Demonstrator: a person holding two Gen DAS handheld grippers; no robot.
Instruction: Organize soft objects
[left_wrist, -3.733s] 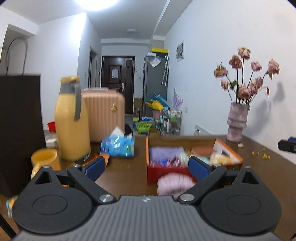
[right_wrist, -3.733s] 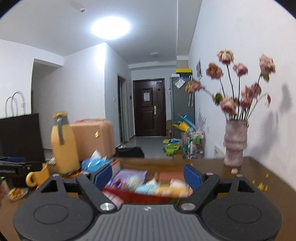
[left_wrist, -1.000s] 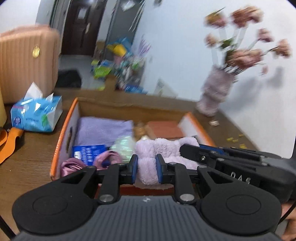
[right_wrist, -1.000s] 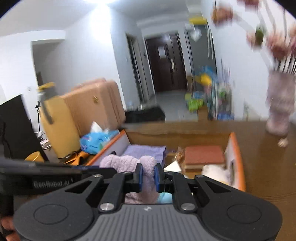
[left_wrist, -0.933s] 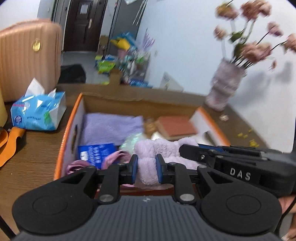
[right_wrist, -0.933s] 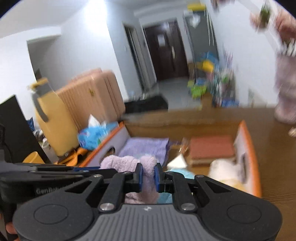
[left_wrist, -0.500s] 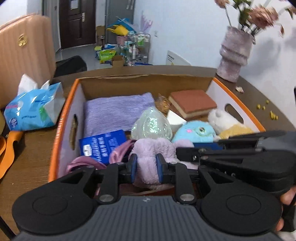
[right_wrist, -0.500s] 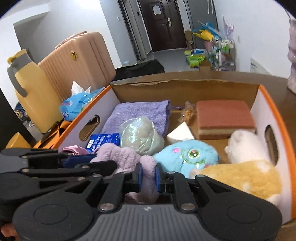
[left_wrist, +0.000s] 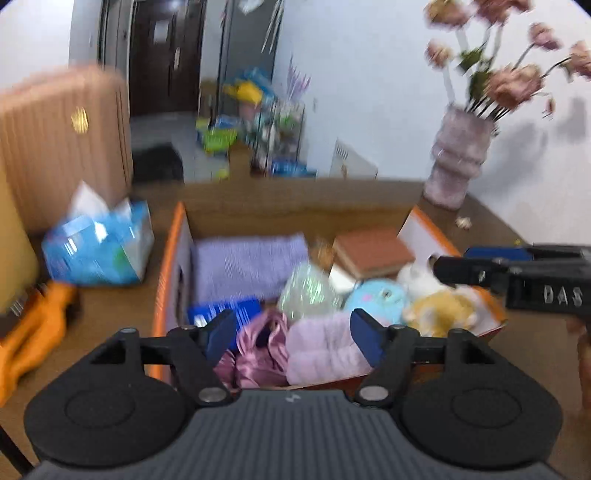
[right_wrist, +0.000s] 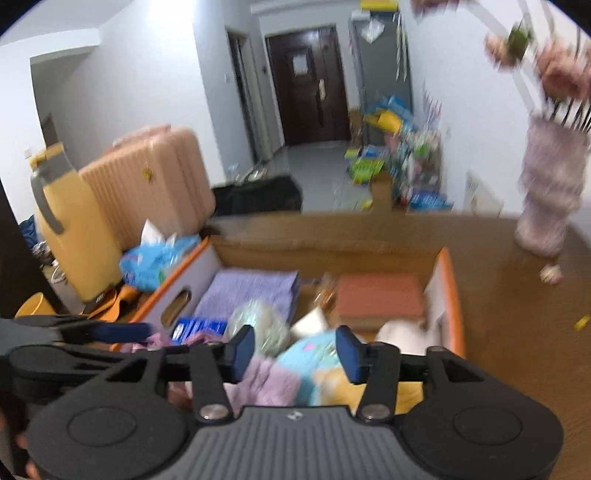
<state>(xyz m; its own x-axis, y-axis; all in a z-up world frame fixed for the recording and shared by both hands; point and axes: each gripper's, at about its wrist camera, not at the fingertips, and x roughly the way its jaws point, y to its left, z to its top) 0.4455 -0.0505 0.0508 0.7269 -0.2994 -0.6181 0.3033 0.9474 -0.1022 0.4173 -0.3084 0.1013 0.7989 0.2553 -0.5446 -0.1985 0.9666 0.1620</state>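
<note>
An orange-rimmed cardboard box (left_wrist: 168, 280) on the wooden table holds soft things. A fluffy lilac plush cloth (left_wrist: 325, 347) lies at its near edge beside a pink satin cloth (left_wrist: 258, 350), a blue plush toy (left_wrist: 376, 299) and a folded purple towel (left_wrist: 247, 266). My left gripper (left_wrist: 293, 334) is open just above the lilac cloth, holding nothing. My right gripper (right_wrist: 295, 354) is open over the near part of the box (right_wrist: 452, 295), above the lilac cloth (right_wrist: 266, 384) and the blue toy (right_wrist: 310, 354). Its body shows at the right of the left wrist view (left_wrist: 517, 273).
A blue tissue pack (left_wrist: 99, 247) and a yellow jug (right_wrist: 70, 229) stand left of the box. A pink vase of dried flowers (left_wrist: 458, 162) stands at the back right near the wall. A peach suitcase (right_wrist: 147, 177) stands behind the table. Bare table lies right of the box.
Both grippers have opened and let go of the lilac plush cloth, which now lies in the box's near edge. Both have drawn back and up a little.
</note>
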